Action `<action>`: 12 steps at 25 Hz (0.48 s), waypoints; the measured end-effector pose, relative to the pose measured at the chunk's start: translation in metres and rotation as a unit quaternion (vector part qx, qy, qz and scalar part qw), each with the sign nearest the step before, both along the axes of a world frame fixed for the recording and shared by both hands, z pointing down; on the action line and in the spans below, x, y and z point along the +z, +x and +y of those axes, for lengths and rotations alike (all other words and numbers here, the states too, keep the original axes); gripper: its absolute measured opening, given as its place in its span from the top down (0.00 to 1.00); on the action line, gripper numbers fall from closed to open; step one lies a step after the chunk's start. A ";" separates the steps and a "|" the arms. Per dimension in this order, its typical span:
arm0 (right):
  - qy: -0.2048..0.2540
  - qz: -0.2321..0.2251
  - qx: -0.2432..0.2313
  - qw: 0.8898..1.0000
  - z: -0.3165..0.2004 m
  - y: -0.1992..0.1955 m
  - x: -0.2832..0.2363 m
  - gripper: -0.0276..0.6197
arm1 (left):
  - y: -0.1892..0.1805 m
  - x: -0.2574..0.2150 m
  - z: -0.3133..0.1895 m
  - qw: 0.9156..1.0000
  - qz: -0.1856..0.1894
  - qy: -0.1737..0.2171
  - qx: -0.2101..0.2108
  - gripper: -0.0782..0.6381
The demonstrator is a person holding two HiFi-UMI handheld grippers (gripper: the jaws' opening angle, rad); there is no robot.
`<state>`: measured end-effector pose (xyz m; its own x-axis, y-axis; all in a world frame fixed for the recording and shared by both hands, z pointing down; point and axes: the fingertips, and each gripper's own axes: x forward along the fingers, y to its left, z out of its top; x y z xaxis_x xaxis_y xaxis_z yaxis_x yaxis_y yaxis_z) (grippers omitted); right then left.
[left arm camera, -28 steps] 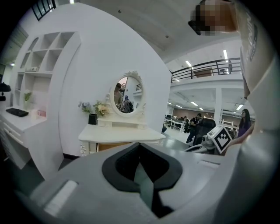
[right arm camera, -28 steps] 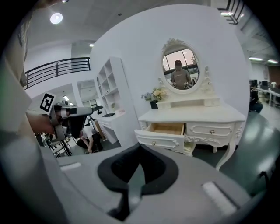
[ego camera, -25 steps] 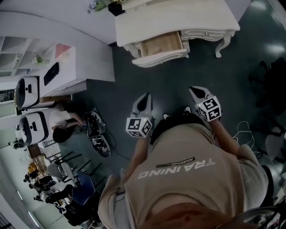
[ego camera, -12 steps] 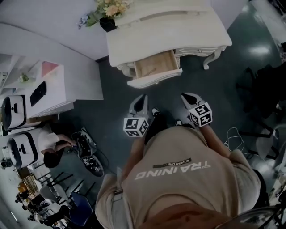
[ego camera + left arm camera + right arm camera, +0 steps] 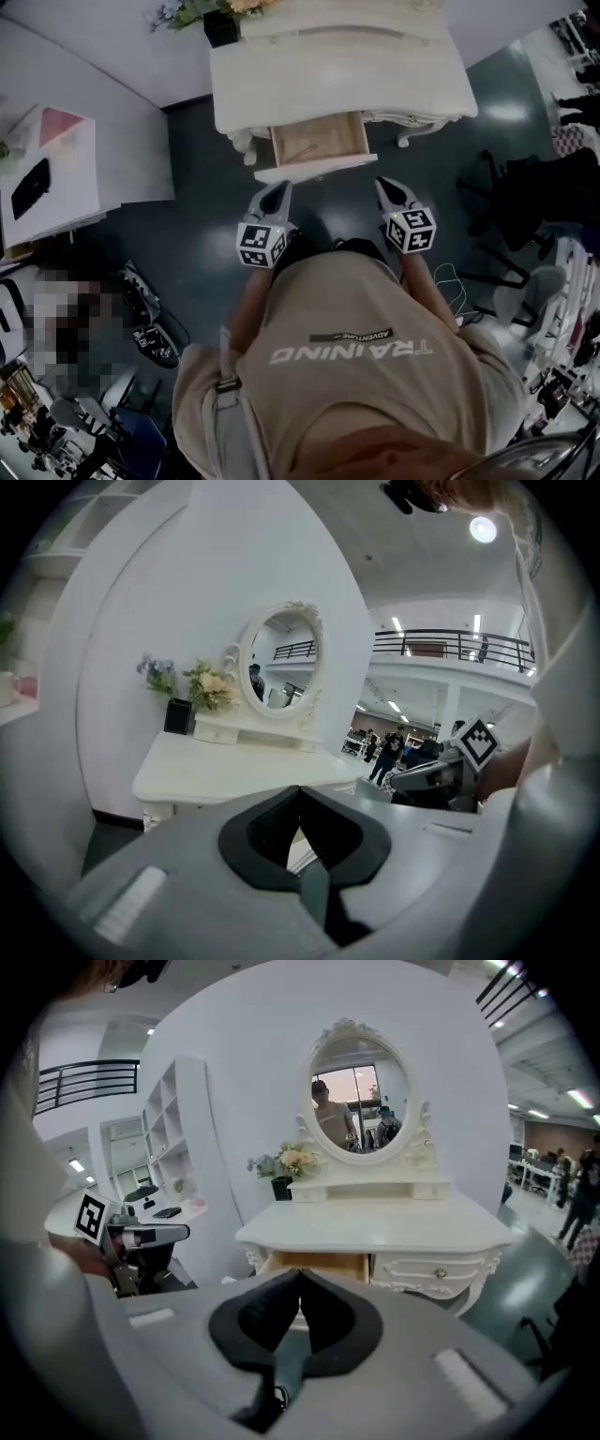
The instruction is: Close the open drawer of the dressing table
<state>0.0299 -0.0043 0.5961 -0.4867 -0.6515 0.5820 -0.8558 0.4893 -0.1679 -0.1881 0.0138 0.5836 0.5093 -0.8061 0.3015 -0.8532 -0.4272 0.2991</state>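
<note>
Where things stand: the person (image 5: 356, 356) stands right in front of the dressing table (image 5: 375, 66), a gripper in each hand, both pointed at it.
Drawer: the drawer (image 5: 314, 139) on the table's left side is pulled well out, its wooden inside showing and nothing clear lying in it. Its white drawer front (image 5: 314, 170) faces the person.
Left gripper: the left gripper (image 5: 274, 191) has its jaws pressed together at the tips and nothing between them. It hangs just short of the front's left end and is not touching it.
Right gripper: the right gripper (image 5: 385, 185) is likewise closed up and empty. It sits near the front's right corner, a little outside it.
Step in hand: I judge this to be the approach, with contact not yet made and the closing all to do.
Doing it well: I'd bring the right gripper inward so both closed tips land flat on the front, spaced evenly either side of its middle. Then push straight along the drawer's own line, both sides together, so it doesn't skew and bind.
Height: from above I cannot tell whether the tips are level with the front, so that wants checking first.
Care: the table stands on slim legs and carries a mirror (image 5: 360, 1101) and flowers (image 5: 294, 1160), so a slow, steady push, eased off near the end, seems wise.
</note>
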 end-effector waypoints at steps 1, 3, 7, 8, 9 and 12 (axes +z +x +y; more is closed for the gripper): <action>-0.006 0.000 0.005 1.000 -0.002 -0.003 0.003 0.95 | -0.008 0.005 -0.009 1.000 0.000 -0.005 -0.004 0.89; -0.016 0.003 0.006 1.000 -0.004 -0.010 0.010 0.95 | -0.017 0.011 -0.025 1.000 -0.003 -0.011 -0.007 0.89; -0.030 0.009 0.006 0.999 -0.008 -0.012 0.024 0.95 | -0.012 0.019 -0.042 1.000 -0.008 -0.022 0.012 0.89; -0.027 0.008 0.004 1.000 -0.017 -0.011 0.026 0.95 | -0.009 0.022 -0.050 1.000 -0.011 -0.023 0.015 0.89; -0.025 0.006 0.001 1.000 -0.026 -0.010 0.030 0.95 | -0.005 0.026 -0.058 0.999 -0.012 -0.025 0.015 0.89; -0.029 -0.005 -0.005 1.000 -0.051 -0.006 0.047 0.95 | 0.003 0.035 -0.077 0.999 -0.001 -0.047 0.008 0.89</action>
<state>0.0234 -0.0550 0.6433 -0.4992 -0.6111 0.6143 -0.8488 0.4875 -0.2048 -0.1853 -0.0631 0.6187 0.5205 -0.7664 0.3765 -0.8477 -0.4107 0.3358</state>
